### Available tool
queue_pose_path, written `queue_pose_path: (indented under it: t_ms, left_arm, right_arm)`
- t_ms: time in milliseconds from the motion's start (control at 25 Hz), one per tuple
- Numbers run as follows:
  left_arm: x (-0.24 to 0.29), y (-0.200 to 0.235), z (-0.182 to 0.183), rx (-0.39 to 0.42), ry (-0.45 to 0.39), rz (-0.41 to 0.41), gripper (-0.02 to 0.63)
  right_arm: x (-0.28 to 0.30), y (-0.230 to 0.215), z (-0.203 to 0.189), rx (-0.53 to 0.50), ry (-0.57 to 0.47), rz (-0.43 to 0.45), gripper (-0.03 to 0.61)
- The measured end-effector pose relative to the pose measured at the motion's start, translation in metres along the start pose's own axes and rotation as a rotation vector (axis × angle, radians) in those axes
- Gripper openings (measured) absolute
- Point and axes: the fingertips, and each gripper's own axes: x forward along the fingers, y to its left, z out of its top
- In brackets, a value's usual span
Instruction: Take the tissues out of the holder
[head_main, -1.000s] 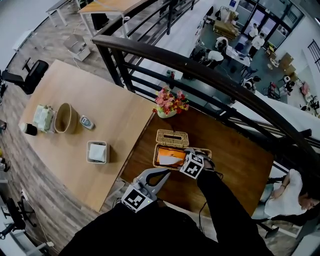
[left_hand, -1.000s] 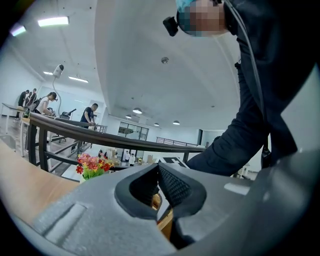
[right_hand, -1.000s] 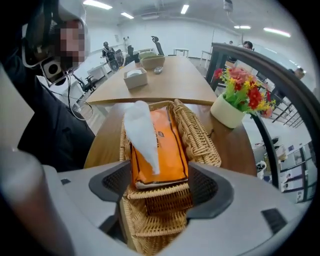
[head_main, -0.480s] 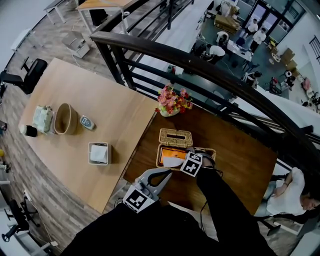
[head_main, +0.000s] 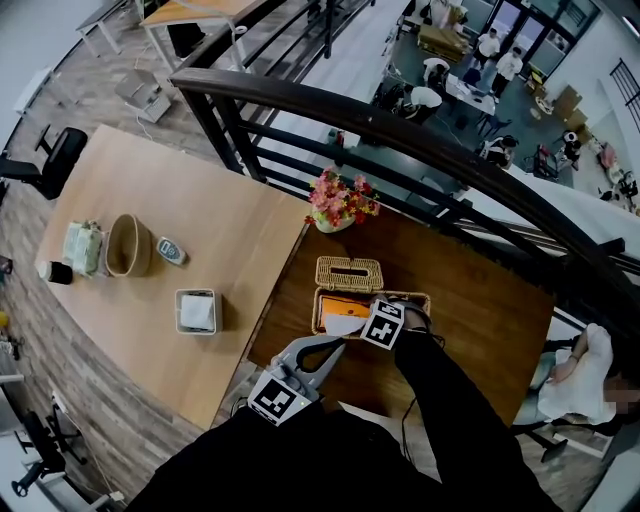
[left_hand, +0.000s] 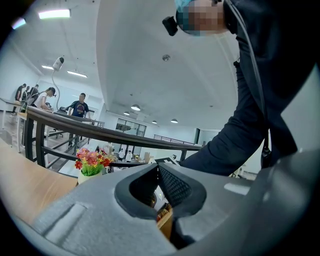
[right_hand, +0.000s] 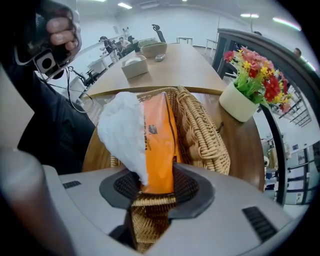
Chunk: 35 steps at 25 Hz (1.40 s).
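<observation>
An open wicker holder (head_main: 322, 300) stands on the dark wooden table (head_main: 480, 320), and its wicker lid (head_main: 348, 272) lies just behind it. Inside is an orange tissue pack (right_hand: 159, 140) with a white tissue (right_hand: 122, 135) sticking out of its top. My right gripper (right_hand: 159, 187) points steeply down into the holder (right_hand: 200, 135). Its jaws have just been closing and now press on the near end of the orange pack. In the head view its marker cube hides the jaws. My left gripper (head_main: 335, 345) rests level near the table's front edge, shut and empty (left_hand: 157, 167).
A pot of red and pink flowers (head_main: 340, 205) stands behind the lid by the black railing (head_main: 400, 150). The light wooden table at the left carries a bowl (head_main: 125, 243) and a white tissue box (head_main: 196, 310). Beyond the railing is a drop to a lower floor.
The head view has shifted slightly. Both grippers keep their places, the right one over the holder.
</observation>
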Motion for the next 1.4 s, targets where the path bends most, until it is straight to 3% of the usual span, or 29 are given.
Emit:
queue_pose_path:
  t_ms: [680, 1080, 1400]
  left_arm:
    - [-0.009, -0.004, 0.001, 0.032, 0.003, -0.028, 0.009]
    - [-0.010, -0.012, 0.003, 0.058, -0.009, -0.064, 0.009]
    - [-0.001, -0.025, 0.013, 0.088, -0.011, -0.125, 0.009]
  right_arm:
    - [-0.037, 0.005, 0.008, 0.055, -0.008, 0.014, 0.156]
    - [-0.063, 0.005, 0.012, 0.081, -0.017, -0.033, 0.158]
    - [-0.100, 0.007, -0.010, 0.152, -0.029, -0.083, 0.158]
